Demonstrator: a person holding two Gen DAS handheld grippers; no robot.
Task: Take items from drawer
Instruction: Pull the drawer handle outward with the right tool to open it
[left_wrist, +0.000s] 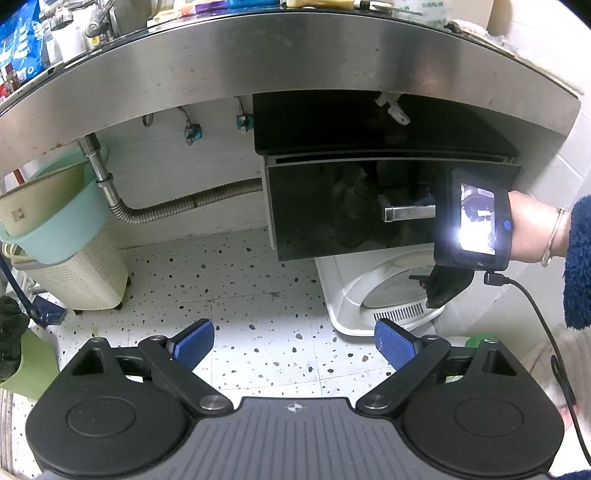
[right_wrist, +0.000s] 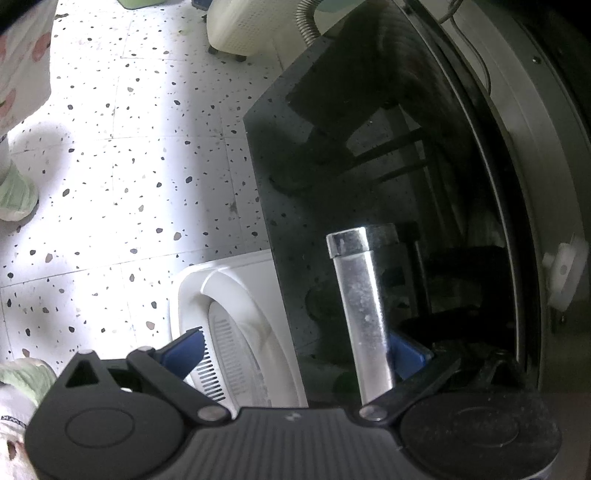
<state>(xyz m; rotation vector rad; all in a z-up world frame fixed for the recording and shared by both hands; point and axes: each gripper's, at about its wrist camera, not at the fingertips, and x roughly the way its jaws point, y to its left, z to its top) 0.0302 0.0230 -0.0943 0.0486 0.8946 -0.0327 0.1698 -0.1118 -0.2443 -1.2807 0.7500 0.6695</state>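
Here, drawer (left_wrist: 354, 206) closed beneath the steel table (left_wrist: 288, 59); right tool (right_wrist: 295, 350) apart astride its handle (right_wrist: 360, 314).
Glossy front looks rigid, slippery; grip the stiff metal bar. Left tool (left_wrist: 294, 341) apart, empty.

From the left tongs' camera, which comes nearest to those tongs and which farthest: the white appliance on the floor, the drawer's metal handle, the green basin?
1. White appliance, floor, right of the left tongs.
2. Metal handle, on the drawer front, up right.
3. Green basin, far left; close to the handle's range, uncertain.
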